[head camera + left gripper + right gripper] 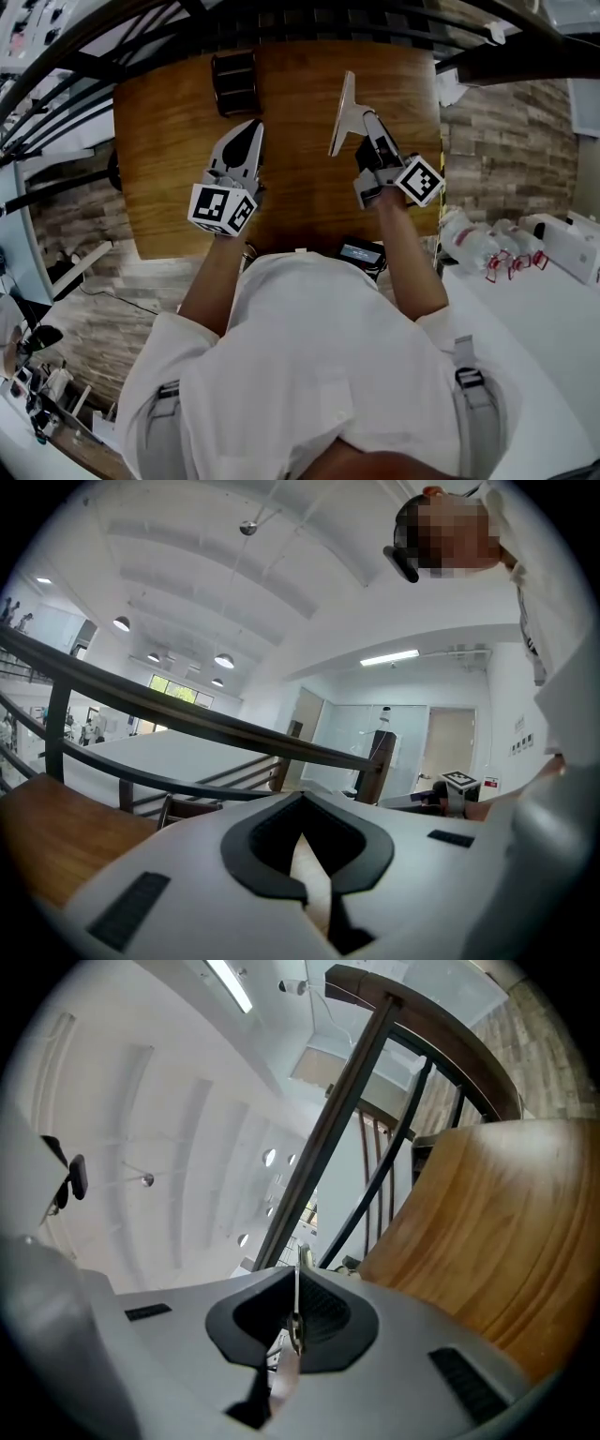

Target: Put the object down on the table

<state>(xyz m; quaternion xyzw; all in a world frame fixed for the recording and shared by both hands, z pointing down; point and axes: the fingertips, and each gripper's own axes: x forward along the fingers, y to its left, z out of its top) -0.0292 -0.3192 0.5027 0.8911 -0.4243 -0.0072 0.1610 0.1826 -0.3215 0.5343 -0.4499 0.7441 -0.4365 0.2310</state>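
A thin white flat object (343, 114), perhaps a plate, stands tilted on its edge over the wooden table (169, 141). My right gripper (367, 118) is shut on its near side. In the right gripper view the object shows edge-on as a thin pale strip (296, 1290) pinched in my right gripper (294, 1324). Whether its lower edge touches the wood I cannot tell. My left gripper (250, 128) hovers over the table's left half, its jaws closed to a point with nothing in them. The left gripper view shows my left gripper (308, 866) with its pads meeting.
A dark slatted rack (234, 82) sits at the table's far left. A small black device with a lit screen (361, 253) lies at the near edge. Dark railings (84, 56) run behind the table. A white counter with plastic bags (483, 248) is to the right.
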